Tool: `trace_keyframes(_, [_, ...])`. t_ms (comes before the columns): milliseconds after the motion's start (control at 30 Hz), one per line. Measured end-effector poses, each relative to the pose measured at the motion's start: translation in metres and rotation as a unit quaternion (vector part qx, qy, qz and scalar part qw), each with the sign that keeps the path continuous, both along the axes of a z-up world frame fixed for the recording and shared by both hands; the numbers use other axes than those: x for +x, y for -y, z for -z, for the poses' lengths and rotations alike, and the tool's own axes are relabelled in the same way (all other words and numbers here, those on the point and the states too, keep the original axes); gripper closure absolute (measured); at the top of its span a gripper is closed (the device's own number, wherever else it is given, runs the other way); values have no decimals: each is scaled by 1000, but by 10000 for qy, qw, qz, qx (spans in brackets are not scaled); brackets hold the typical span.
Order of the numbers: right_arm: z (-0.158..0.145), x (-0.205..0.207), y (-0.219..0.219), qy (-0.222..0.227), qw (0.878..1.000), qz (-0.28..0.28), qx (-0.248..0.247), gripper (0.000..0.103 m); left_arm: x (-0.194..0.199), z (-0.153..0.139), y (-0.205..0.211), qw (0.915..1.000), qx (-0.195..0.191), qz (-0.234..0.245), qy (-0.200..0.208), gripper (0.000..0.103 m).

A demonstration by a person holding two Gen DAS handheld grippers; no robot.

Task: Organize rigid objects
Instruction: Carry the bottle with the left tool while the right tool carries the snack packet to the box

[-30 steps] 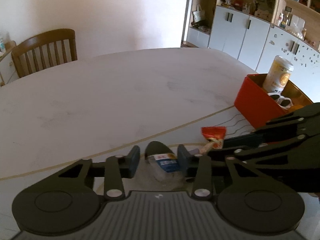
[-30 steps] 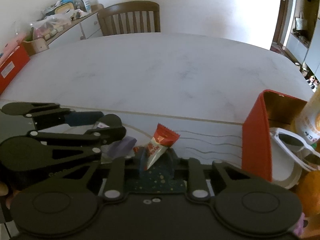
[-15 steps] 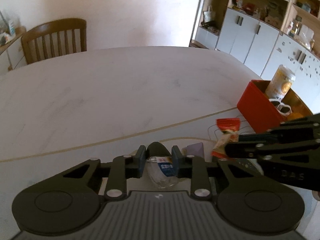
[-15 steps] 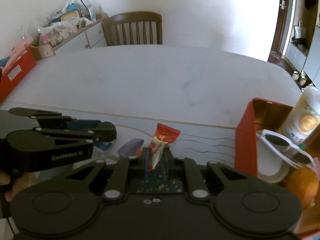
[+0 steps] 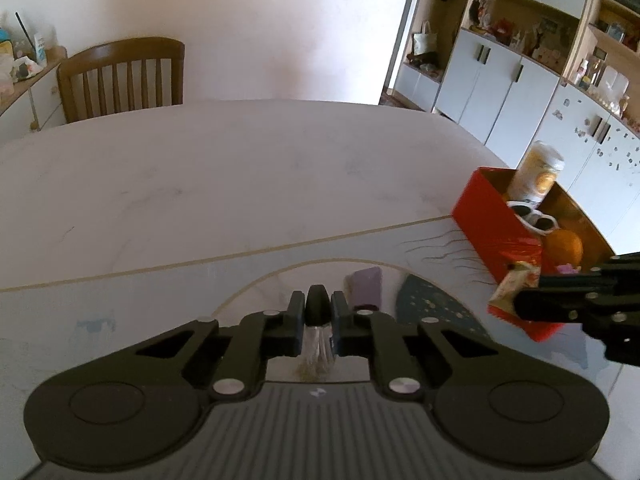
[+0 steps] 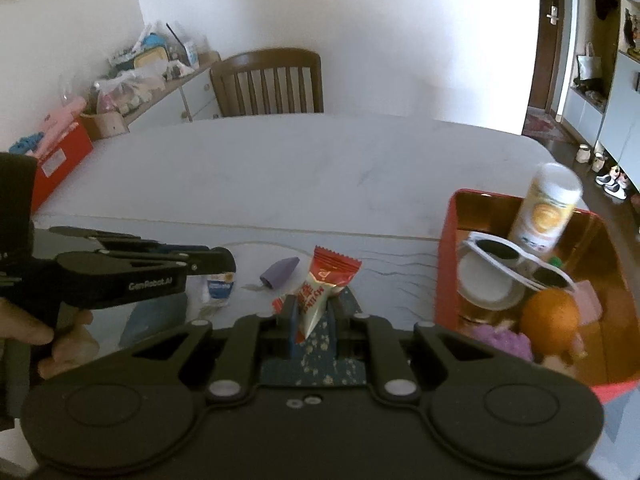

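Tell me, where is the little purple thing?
The purple cone-shaped thing lies on the table in the right wrist view, left of the red candy packet and right of the small bottle.

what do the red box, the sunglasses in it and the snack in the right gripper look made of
Red box: probably painted tin, its gold inside shines.
Sunglasses: glossy white plastic frame, dark lenses.
Snack packet: thin printed plastic film, crimped at the top, pinched in the right gripper.

The white marble counter (image 5: 240,184) is carrying a red tin box (image 6: 446,264), a purple cone (image 6: 279,273) and a dark starry mat (image 5: 434,306).
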State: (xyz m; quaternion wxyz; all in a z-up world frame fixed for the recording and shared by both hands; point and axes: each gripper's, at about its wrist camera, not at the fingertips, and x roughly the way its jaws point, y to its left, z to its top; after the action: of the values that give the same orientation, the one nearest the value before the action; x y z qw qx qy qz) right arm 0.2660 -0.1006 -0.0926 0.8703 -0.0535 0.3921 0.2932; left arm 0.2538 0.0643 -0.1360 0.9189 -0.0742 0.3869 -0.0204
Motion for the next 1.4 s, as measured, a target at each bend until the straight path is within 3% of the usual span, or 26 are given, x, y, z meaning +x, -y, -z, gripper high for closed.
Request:
trace_keyframes(433, [-31, -22, 65, 304, 9984, 425, 214, 89, -27, -46, 39, 9986, -128, 283, 418, 91])
trace_keyframes(833, [-40, -12, 132, 453, 9972, 596, 92, 89, -20, -97, 117, 9931, -249, 752, 860, 91])
trace_keyframes(1400, [-15, 32, 203, 277, 9982, 508, -128, 89, 30, -87, 221, 9923, -221, 1080, 564, 91])
